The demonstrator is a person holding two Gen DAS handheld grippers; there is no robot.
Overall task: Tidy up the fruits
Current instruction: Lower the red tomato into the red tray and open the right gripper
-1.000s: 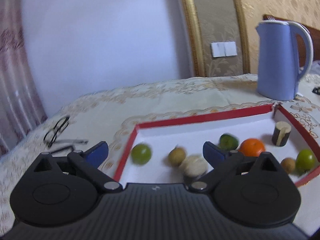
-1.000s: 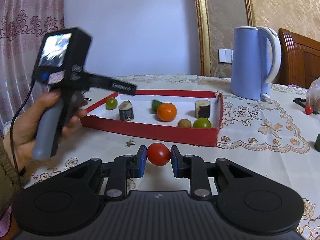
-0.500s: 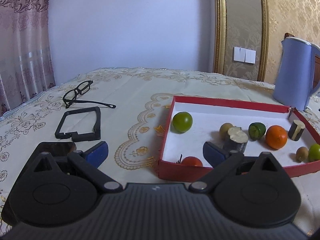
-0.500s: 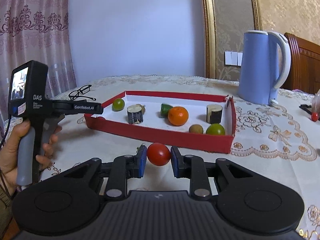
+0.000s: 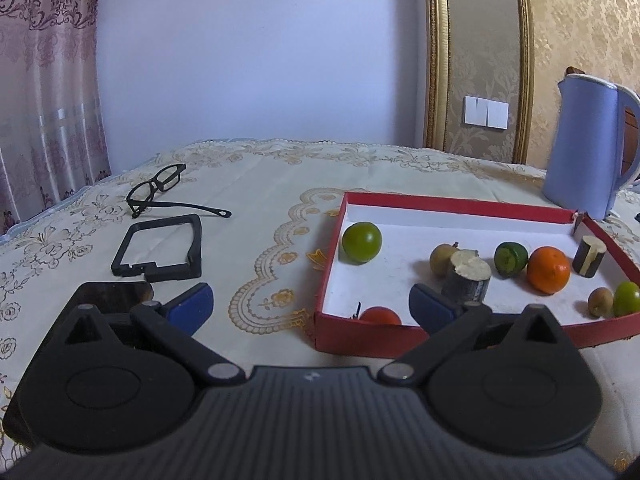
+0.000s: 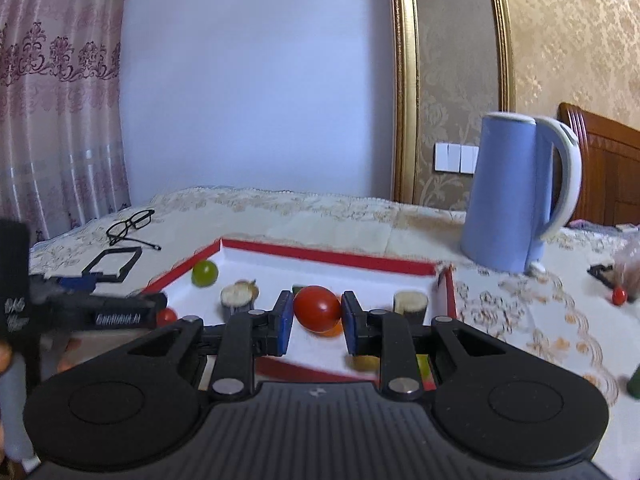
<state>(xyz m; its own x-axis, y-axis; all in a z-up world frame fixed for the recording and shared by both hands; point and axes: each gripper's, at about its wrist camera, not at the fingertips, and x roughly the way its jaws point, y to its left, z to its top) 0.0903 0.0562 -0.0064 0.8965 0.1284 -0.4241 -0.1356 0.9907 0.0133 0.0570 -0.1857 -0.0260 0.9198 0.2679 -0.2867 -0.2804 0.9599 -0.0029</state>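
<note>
The red tray [image 5: 440, 202] with a white floor holds a green lime [image 5: 361, 241], an orange [image 5: 548, 270], a dark green fruit [image 5: 511, 258], two small brown fruits, two cut stem pieces and a red tomato [image 5: 380, 315] in its near left corner. My left gripper [image 5: 312, 304] is open and empty, low in front of that corner. My right gripper [image 6: 316, 316] is shut on a second red tomato [image 6: 317, 307], raised over the near wall of the tray [image 6: 332, 258]. The left gripper [image 6: 100, 312] shows at the left of the right wrist view.
A blue kettle [image 6: 516, 196] stands behind the tray's far right corner. Glasses [image 5: 160, 188], a black frame [image 5: 160, 248] and a dark flat thing [image 5: 108, 296] lie left of the tray. A small red tomato [image 6: 619, 295] lies far right on the cloth.
My right gripper has risen and come forward with its tomato, from the cloth to over the tray's near wall. The left gripper drew back from the tray, then held still.
</note>
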